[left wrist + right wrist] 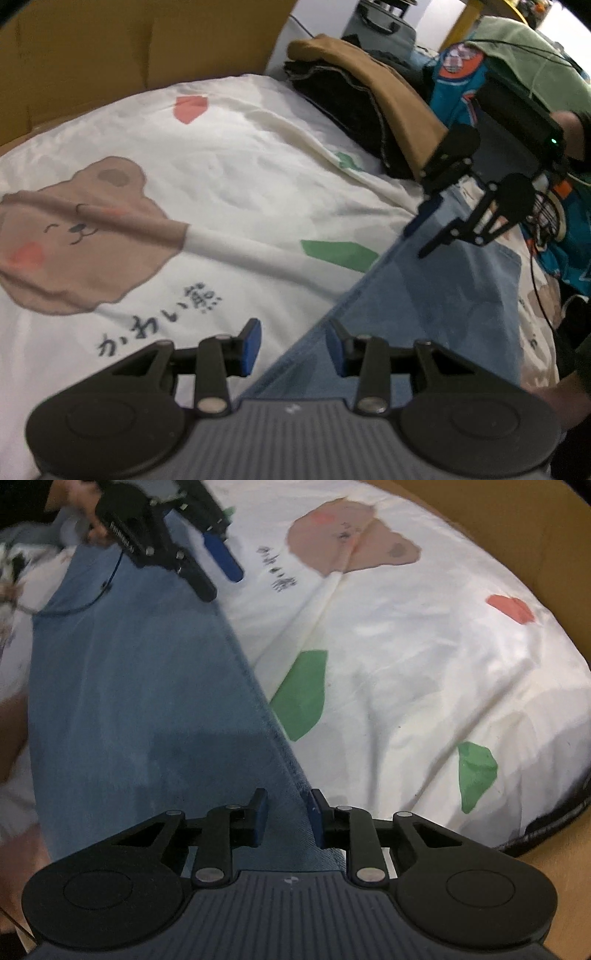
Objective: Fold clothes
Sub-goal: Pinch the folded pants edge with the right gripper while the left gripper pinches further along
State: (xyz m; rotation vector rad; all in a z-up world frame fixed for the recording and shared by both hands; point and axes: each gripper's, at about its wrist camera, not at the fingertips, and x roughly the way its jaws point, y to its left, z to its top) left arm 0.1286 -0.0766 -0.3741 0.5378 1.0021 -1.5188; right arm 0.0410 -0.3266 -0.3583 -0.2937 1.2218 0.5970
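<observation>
White bedding [424, 672] printed with a bear [74, 236] covers the bed, and the jeans [140, 686] lie flat along its near side, their long hem edge running between both grippers. The right gripper [286, 821] straddles that edge at one end, fingers narrowed around the denim but with gaps showing, so no firm grip is evident. The left gripper [293, 347] sits over the same edge at the far end from it, fingers half-spread, not yet pinching. If either closes beside the hem rather than on it, it may catch the bedding too, or lift one layer only, skewing the fold. Folded clothes [369, 110] sit beyond the jeans.
</observation>
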